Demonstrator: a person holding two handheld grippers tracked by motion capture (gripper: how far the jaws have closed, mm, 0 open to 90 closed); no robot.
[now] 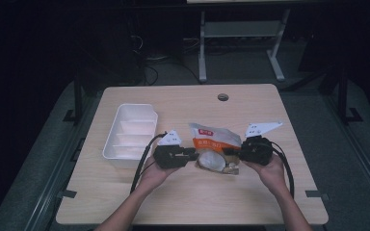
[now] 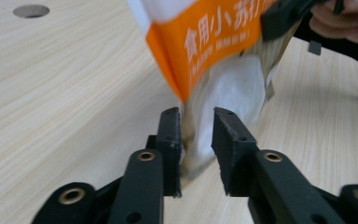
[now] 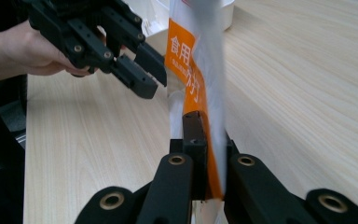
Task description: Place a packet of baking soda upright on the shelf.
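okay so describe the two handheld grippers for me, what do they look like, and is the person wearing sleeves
Both the left gripper and the right gripper are black, with blocky flat-faced jaws on linked arms set with brass-coloured pivot rings. Each carries a pale three-cornered plate on top and trails a black cable. The forearms are bare, with no sleeves in sight.

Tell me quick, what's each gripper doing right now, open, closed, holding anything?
Left gripper: open, jaws around the bag's lower edge, not clamped.
Right gripper: shut on the bag.
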